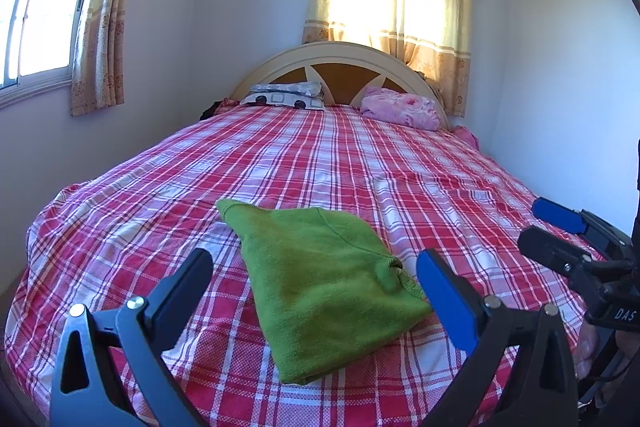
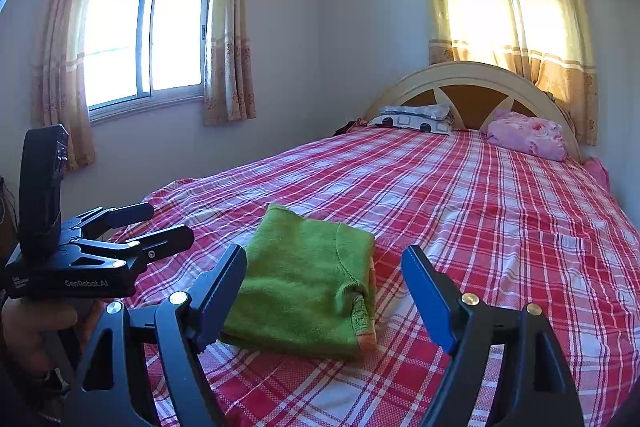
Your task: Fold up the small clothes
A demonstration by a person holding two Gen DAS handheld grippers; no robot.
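Observation:
A small green knitted garment (image 1: 324, 287) lies folded into a flat bundle on the red plaid bedsheet (image 1: 300, 163) near the foot of the bed. In the right wrist view the same green garment (image 2: 308, 287) shows an orange edge at its near corner. My left gripper (image 1: 316, 271) hovers above it, open, fingers wide apart with nothing between the pads. My right gripper (image 2: 324, 267) is also open and empty, held just short of the garment. The right gripper (image 1: 560, 227) shows at the right edge of the left wrist view, and the left gripper (image 2: 160, 223) at the left of the right wrist view.
Two pillows, one grey patterned (image 1: 284, 97) and one pink (image 1: 400, 109), lie against the curved headboard (image 1: 340, 63). A wall runs along the bed's right side (image 1: 560, 87). Curtained windows stand behind the headboard and on the left wall (image 2: 148, 35). A person's hand (image 2: 36, 323) holds the left gripper.

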